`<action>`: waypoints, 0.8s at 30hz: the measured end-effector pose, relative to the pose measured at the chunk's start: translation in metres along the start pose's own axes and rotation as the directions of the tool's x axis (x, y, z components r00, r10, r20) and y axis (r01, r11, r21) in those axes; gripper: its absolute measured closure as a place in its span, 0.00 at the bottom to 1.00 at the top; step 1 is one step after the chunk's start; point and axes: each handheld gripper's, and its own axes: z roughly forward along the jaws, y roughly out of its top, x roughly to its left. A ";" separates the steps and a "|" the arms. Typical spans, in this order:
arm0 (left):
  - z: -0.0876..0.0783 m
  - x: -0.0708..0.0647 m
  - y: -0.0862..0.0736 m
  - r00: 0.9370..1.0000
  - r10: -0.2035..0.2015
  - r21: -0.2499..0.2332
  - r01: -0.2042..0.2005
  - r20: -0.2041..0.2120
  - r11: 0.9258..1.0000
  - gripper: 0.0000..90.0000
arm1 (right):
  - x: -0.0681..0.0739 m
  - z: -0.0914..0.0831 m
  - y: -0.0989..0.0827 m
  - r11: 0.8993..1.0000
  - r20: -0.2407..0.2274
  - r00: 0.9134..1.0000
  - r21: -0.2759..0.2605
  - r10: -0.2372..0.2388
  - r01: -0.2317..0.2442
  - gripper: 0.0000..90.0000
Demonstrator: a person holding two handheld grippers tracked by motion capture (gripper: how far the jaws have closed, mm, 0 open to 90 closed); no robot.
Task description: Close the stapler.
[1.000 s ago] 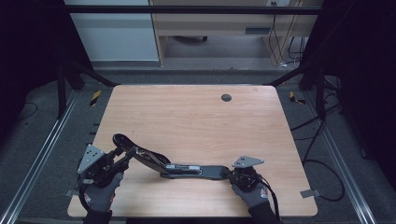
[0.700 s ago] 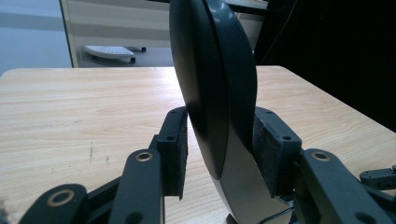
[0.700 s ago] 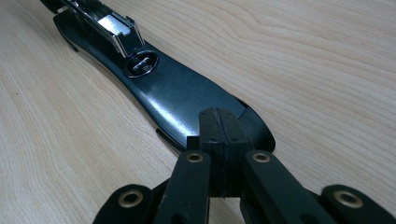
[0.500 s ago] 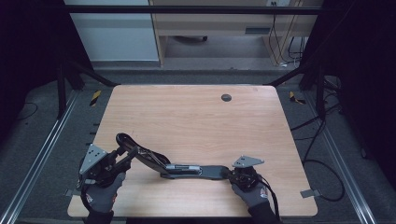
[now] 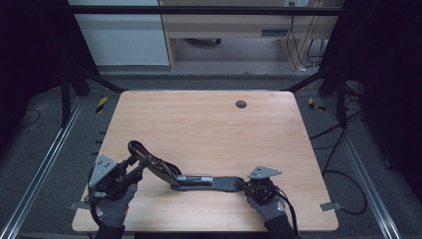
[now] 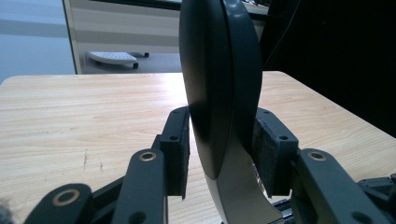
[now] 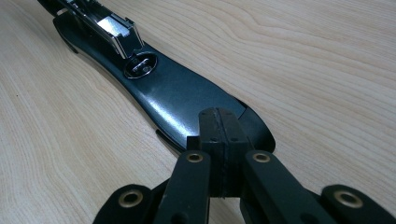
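A long black stapler (image 5: 199, 180) lies opened out near the table's front edge. Its base (image 7: 182, 98) rests flat, and the chrome magazine (image 7: 109, 25) shows farther along it. The stapler's top arm (image 6: 217, 93) rises toward the left. My left gripper (image 5: 137, 164) has it between its jaws, which have just been closing; both pads (image 6: 273, 154) press on its sides. My right gripper (image 7: 219, 126) is shut, pads together, with its tips down on the rounded end of the base. In the high view the right gripper (image 5: 245, 185) sits at the stapler's right end.
The wooden table (image 5: 209, 129) has a round dark grommet (image 5: 241, 104) near its far edge. Metal rails run along both sides of the table, and cables (image 5: 343, 149) lie on the floor at the right. A cabinet (image 5: 219, 30) stands beyond the table.
The left gripper's jaws have closed in on the stapler's raised arm, and that hand has shifted slightly to the right. The right gripper and the base have stayed put.
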 end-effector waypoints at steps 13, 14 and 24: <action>0.005 -0.015 0.005 0.999 0.035 -0.010 -0.035 -0.002 0.999 0.67 | 0.000 0.000 -0.001 1.000 0.000 1.000 -0.006 0.003 -0.003 1.00; 0.005 -0.016 0.005 0.999 0.037 -0.010 -0.037 -0.003 0.999 0.67 | 0.000 0.000 -0.001 1.000 0.000 1.000 -0.007 0.003 -0.003 1.00; 0.009 -0.025 0.007 0.998 0.065 -0.013 -0.065 -0.009 0.998 0.68 | 0.000 0.000 -0.001 1.000 -0.001 1.000 -0.008 0.004 -0.004 1.00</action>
